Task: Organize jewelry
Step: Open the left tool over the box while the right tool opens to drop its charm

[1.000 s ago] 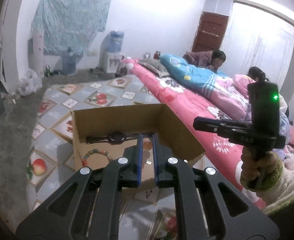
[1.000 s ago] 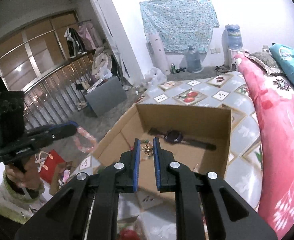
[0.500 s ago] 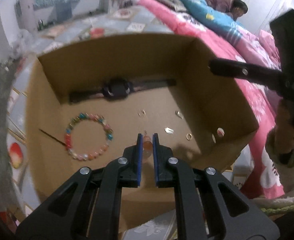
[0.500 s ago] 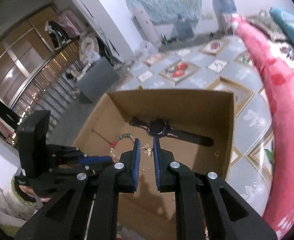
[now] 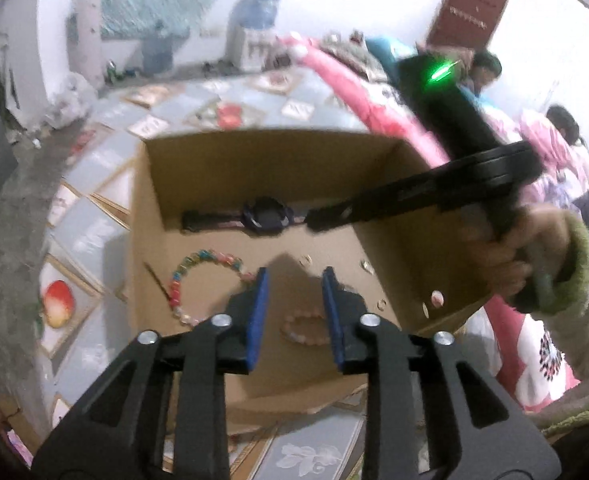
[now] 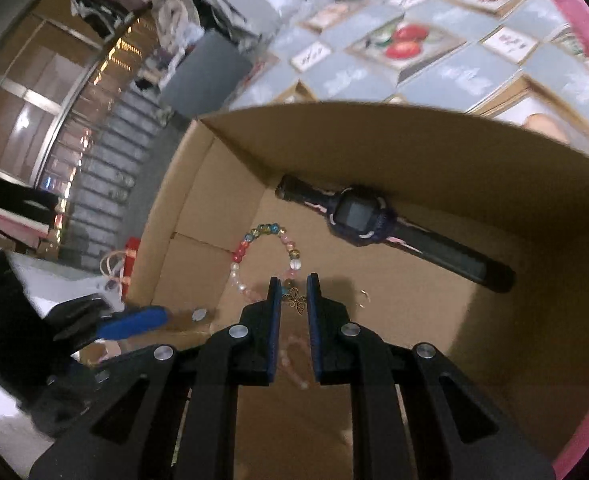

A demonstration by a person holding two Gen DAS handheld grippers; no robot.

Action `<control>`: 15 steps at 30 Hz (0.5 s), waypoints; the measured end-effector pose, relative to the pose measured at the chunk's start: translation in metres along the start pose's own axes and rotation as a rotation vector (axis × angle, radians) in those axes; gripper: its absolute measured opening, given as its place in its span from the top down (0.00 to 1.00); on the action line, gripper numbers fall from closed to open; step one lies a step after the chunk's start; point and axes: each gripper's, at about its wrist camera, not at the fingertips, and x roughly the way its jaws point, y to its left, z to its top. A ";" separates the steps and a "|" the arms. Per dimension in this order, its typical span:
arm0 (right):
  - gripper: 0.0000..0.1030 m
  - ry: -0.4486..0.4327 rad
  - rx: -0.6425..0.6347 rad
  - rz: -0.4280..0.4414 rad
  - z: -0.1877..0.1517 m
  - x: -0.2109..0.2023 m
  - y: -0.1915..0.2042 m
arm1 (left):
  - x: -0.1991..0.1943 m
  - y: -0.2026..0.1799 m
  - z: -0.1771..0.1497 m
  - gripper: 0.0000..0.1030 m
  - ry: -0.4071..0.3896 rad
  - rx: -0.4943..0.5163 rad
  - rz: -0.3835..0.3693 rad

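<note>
Meanwhile the left gripper (image 5: 294, 308) was opening above the box (image 5: 254, 160), a pink bracelet (image 5: 304, 326) lying loose below its jaws. Nearby, the right gripper (image 6: 293, 300) pinched a butterfly charm (image 6: 296, 303).

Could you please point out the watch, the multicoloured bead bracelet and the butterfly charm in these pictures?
watch (image 6: 357, 216): right wrist view, on its dark square face.
multicoloured bead bracelet (image 6: 241, 251): right wrist view, on the red beads of its left side.
butterfly charm (image 6: 295, 302): right wrist view, on its wings, between the fingers.
</note>
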 end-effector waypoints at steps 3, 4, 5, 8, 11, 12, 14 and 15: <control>0.87 0.057 0.014 -0.013 0.011 0.025 0.002 | -0.018 0.006 -0.004 0.57 -0.065 -0.023 0.040; 0.87 0.066 0.013 -0.028 0.013 0.031 0.002 | -0.023 0.008 -0.005 0.53 -0.083 -0.032 0.053; 0.87 0.074 0.018 -0.047 0.015 0.037 0.001 | -0.026 0.010 -0.006 0.50 -0.095 -0.039 0.060; 0.86 0.094 0.027 -0.080 0.018 0.049 0.000 | -0.034 0.018 -0.010 0.42 -0.110 -0.074 0.078; 0.86 0.083 0.028 -0.101 0.017 0.049 0.001 | -0.040 0.027 -0.015 0.41 -0.109 -0.113 0.083; 0.85 0.078 0.029 -0.102 0.017 0.047 0.001 | -0.041 0.029 -0.017 0.41 -0.111 -0.122 0.084; 0.83 0.060 0.030 -0.105 0.015 0.040 0.004 | -0.043 0.032 -0.020 0.40 -0.119 -0.139 0.090; 0.83 0.045 0.027 -0.106 0.013 0.033 0.006 | -0.044 0.032 -0.021 0.40 -0.122 -0.144 0.092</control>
